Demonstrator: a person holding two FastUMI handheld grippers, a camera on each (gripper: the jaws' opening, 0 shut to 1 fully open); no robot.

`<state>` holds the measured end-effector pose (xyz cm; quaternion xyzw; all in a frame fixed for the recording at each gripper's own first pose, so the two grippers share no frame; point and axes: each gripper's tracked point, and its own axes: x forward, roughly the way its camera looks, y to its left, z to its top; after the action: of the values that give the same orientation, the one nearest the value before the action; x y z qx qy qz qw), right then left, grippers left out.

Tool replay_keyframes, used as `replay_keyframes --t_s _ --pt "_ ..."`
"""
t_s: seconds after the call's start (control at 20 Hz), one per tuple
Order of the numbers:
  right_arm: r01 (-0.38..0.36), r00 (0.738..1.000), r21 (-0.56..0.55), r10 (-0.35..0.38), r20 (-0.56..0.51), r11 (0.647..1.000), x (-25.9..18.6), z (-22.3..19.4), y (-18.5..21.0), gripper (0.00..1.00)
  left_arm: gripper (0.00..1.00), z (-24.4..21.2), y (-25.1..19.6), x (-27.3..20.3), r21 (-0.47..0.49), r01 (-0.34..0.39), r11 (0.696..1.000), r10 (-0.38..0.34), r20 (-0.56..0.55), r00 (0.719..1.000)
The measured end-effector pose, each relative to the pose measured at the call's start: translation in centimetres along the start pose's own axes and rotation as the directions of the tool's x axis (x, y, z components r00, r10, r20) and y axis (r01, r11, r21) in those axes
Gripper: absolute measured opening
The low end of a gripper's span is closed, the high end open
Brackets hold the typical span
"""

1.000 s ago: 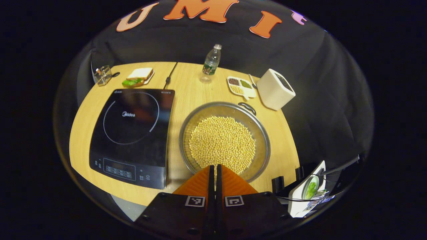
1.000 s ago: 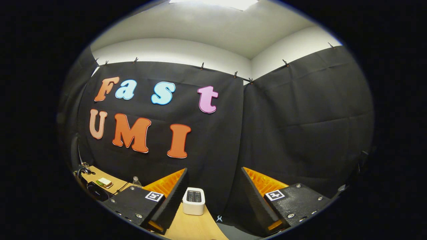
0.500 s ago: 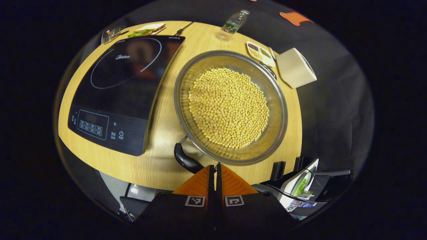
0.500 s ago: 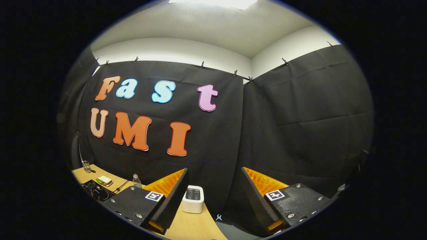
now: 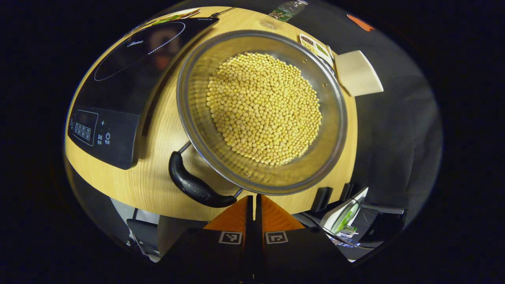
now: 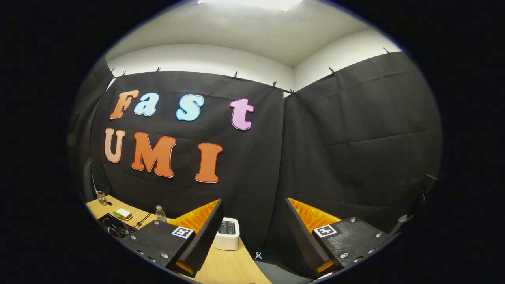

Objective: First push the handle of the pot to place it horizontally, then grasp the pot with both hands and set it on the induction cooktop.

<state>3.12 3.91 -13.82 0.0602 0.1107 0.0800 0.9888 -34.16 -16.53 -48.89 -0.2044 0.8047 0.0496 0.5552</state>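
Note:
A wide steel pot [image 5: 335, 98] full of yellow beans [image 5: 264, 106] sits on the wooden table [image 5: 158, 173] in the left gripper view. Its black near handle [image 5: 193, 185] points toward the table's front edge, slanting to the left. A second small handle [image 5: 329, 65] shows at the far rim. My left gripper [image 5: 253, 197] is shut with nothing in it, its tips just right of the near handle's end, at the pot's near rim. The black induction cooktop [image 5: 118, 79] lies left of the pot. My right gripper [image 6: 252, 221] stands open, raised and facing the booth wall, nothing between its fingers.
A white box-like appliance [image 5: 357, 73] and a divided snack dish [image 5: 315, 45] stand at the pot's far right; a water bottle [image 5: 286, 10] at the back. The right gripper view shows the white appliance [image 6: 227, 233], bottle [image 6: 159, 213], a sandwich plate [image 6: 123, 214] and the cooktop [image 6: 114, 227].
My left gripper has come down and forward over the table's front edge; the pot looms larger and its near black handle has come into sight. The right gripper has barely moved.

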Motion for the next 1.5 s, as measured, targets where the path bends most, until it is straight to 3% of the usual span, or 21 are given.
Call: replay_keyframes --t_s 0.1,0.3,0.65,1.0,1.3,1.5 --pt "-0.004 1.000 -0.004 0.004 -0.008 1.000 0.0 -0.1 0.3 0.95 0.08 0.2 1.0 0.7 0.057 -0.081 0.995 0.081 0.005 0.997" --pt "-0.002 1.000 -0.042 0.001 -0.021 0.999 -0.1 -0.5 0.8 0.95 0.08 1.5 2.6 1.0 0.102 -0.173 0.980 0.169 0.047 0.984" --pt "0.004 0.999 -0.043 -0.005 -0.039 0.999 -0.5 -0.9 1.8 0.95 0.08 6.0 5.4 -0.2 0.200 -0.302 0.932 0.274 0.156 0.949" --pt "0.057 0.996 -0.054 -0.060 -0.061 0.997 -1.3 -1.1 1.3 0.95 0.08 11.2 6.1 0.1 0.309 -0.325 0.894 0.259 0.234 0.937" --pt "0.112 0.989 -0.062 -0.117 -0.088 0.992 -2.5 -1.8 0.8 0.95 0.08 17.5 7.1 0.4 0.434 -0.318 0.843 0.211 0.277 0.937" --pt "0.153 0.981 -0.069 -0.160 -0.114 0.986 -3.4 -2.4 0.1 0.95 0.08 19.0 6.8 0.8 0.492 -0.320 0.809 0.174 0.320 0.931"
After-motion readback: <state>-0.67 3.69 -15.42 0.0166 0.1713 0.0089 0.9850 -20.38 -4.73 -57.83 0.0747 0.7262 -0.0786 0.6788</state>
